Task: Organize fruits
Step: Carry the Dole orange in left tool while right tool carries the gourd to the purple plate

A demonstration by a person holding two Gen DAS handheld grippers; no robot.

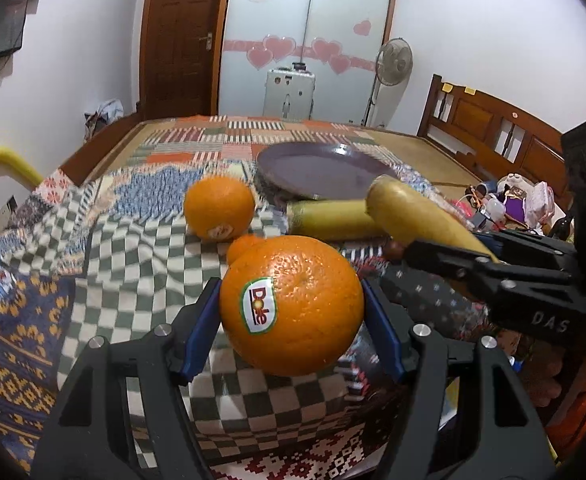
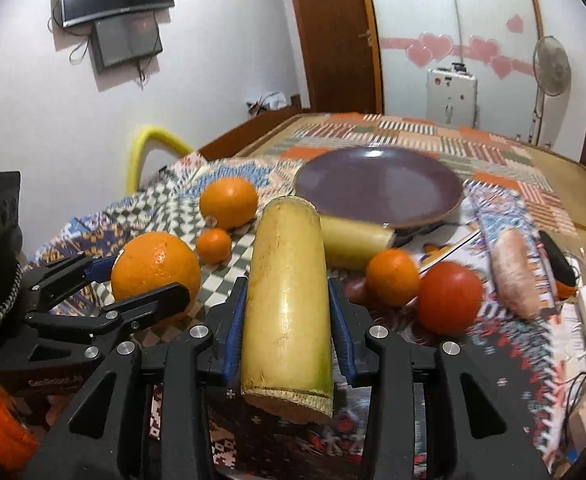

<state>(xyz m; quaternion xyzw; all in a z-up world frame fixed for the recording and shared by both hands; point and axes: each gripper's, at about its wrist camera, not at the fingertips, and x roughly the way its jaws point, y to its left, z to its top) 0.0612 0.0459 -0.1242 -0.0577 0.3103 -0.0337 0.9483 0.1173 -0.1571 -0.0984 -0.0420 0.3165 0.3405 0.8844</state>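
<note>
My left gripper point(image 1: 291, 312) is shut on a large orange with a Dole sticker point(image 1: 291, 306), held above the patterned cloth; it also shows in the right wrist view point(image 2: 155, 270). My right gripper point(image 2: 287, 300) is shut on a yellow sugarcane piece point(image 2: 287, 300), which shows in the left wrist view point(image 1: 421, 216) too. An empty purple plate point(image 2: 379, 186) lies farther back point(image 1: 325, 170). On the cloth lie a second orange point(image 2: 229, 202), a small tangerine point(image 2: 213, 245), another tangerine point(image 2: 392, 283), a red tomato point(image 2: 449, 297) and a second sugarcane piece point(image 2: 353, 240).
A sweet potato point(image 2: 519, 276) lies at the right with cables and clutter beyond it. A yellow chair back point(image 2: 153, 148) stands at the left edge. The wooden bed frame point(image 1: 489, 120), a fan point(image 1: 393, 60) and a suitcase point(image 1: 289, 92) are behind.
</note>
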